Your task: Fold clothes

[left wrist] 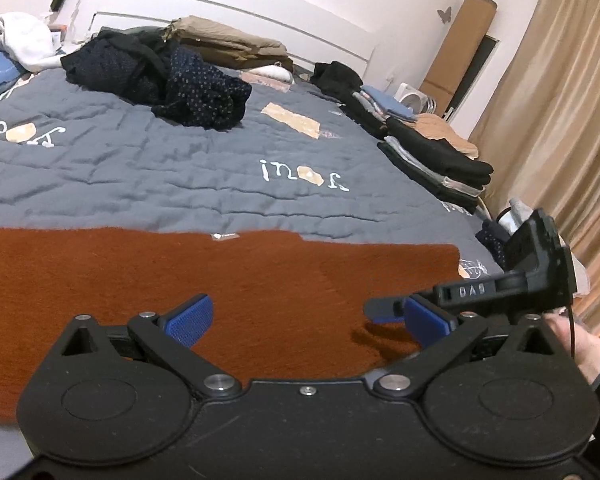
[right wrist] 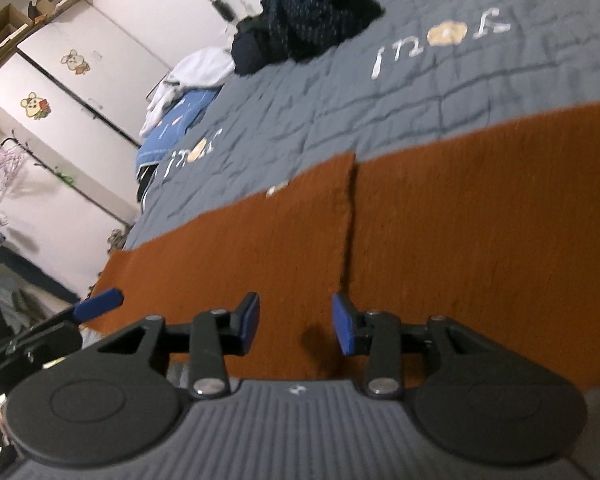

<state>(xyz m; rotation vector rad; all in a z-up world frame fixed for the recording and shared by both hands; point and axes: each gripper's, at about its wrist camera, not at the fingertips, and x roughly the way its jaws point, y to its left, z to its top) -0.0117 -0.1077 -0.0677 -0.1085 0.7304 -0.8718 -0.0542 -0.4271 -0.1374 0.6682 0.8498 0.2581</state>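
Observation:
A rust-orange knitted garment (left wrist: 220, 292) lies flat across the near part of the bed. My left gripper (left wrist: 308, 320) hovers just above it, its blue pads (left wrist: 192, 320) wide apart with nothing between them. My right gripper (left wrist: 384, 312) reaches in from the right, low over the garment's right part, with a hand behind it. In the right wrist view the right gripper (right wrist: 296, 324) stands open over the orange garment (right wrist: 460, 220), with only cloth below the gap. A straight folded edge (right wrist: 350, 220) runs away from it. A blue fingertip (right wrist: 100, 302) of the left gripper shows at the left.
The grey quilt (left wrist: 140, 168) carries a heap of dark dotted clothes (left wrist: 172, 80). Stacks of folded clothes (left wrist: 436, 152) line its right edge, and tan bedding (left wrist: 228, 40) lies by the headboard. White cloth (left wrist: 20, 40) lies far left. A beige curtain (left wrist: 560, 120) hangs on the right.

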